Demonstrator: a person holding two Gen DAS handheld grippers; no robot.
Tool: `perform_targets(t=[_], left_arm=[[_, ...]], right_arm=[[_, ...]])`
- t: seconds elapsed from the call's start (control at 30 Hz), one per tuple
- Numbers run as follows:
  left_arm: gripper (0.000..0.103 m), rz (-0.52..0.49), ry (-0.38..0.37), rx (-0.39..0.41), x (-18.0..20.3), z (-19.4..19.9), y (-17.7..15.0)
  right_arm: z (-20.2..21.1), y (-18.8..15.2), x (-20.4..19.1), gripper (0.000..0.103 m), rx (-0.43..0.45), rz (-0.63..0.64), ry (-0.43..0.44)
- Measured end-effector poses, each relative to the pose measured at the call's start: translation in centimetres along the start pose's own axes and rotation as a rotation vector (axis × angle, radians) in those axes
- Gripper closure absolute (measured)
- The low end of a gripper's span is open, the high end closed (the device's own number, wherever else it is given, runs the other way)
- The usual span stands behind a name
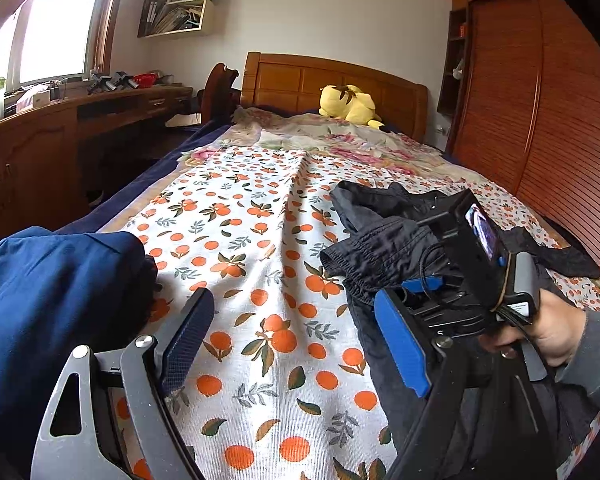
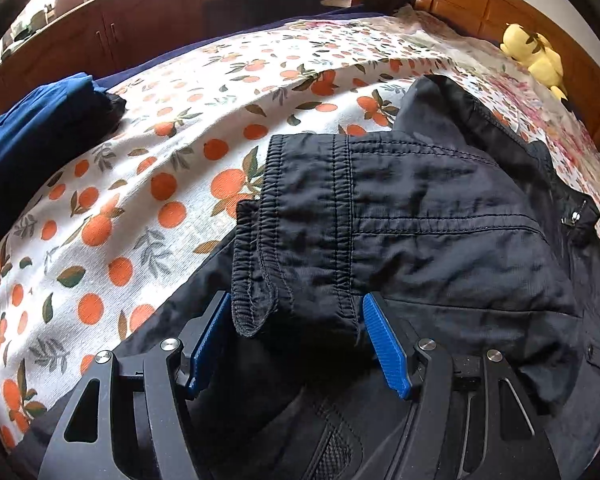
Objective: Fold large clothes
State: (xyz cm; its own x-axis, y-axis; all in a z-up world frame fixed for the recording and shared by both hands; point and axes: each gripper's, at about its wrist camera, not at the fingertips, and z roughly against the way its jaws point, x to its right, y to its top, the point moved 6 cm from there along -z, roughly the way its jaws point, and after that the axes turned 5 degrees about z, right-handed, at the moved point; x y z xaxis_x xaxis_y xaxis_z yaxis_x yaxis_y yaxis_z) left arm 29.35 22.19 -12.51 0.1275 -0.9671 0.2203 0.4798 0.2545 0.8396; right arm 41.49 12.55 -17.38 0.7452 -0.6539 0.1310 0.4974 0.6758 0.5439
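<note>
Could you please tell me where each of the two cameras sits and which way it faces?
Left wrist: on the left gripper, facing along the bed to the headboard; shows its fingers, the right hand.
Right wrist: on the right gripper, looking down at the black jacket; shows its fingers.
Shared: jacket, blue garment, yellow plush.

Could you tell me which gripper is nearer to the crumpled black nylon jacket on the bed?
Right. The right gripper has its open blue fingers around the crumpled black nylon jacket cuff; the left gripper hovers over bare orange-print sheet beside it.
</note>
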Motion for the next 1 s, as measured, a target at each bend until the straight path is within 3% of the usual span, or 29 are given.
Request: perform_targets(t=[0.1,0.23,0.33,0.47,0.6,0.73,1.0], left_arm=[[0.020,-0.004,0.002,-0.005,0.1,-0.1,-0.1],[0.020,-0.025,0.007,-0.006,0.6,-0.1,-0.3],[0.020,-0.034,0.005,-0.003,1.0,-0.1,-0.2],[0.020,-0.035,-0.005,0.003,1.6,-0.2,-0.1],[0.020,-0.051,-0.021,0.008,2.8,-0.2,0.1],[0.020,-0.069,-0.029,0.011,3.9,-0.2,0.0],[0.020,-0.090,-0.051,0.016,5.9,0.0,-0.1]], right_arm=[[-0.7,0.3,0.0,0.035,0.003,-0.004,-0.009],[0.0,0.4,0.3,0.074,0.022,0.009,-0.047],[2.3,0.6,0.8,0.084,0.096,-0.005,-0.056],[7.5,0.5,2.0,0.087,0.225,-0.058,-0.053],[12.4,-1.1,3.3,0.088,0.293,-0.089,-0.074],[17.6,-4.2,3.6,0.088,0.353,-0.106,-0.088],[23.7,-10.6,4.6,0.088,0.418,-0.219,-0.151]])
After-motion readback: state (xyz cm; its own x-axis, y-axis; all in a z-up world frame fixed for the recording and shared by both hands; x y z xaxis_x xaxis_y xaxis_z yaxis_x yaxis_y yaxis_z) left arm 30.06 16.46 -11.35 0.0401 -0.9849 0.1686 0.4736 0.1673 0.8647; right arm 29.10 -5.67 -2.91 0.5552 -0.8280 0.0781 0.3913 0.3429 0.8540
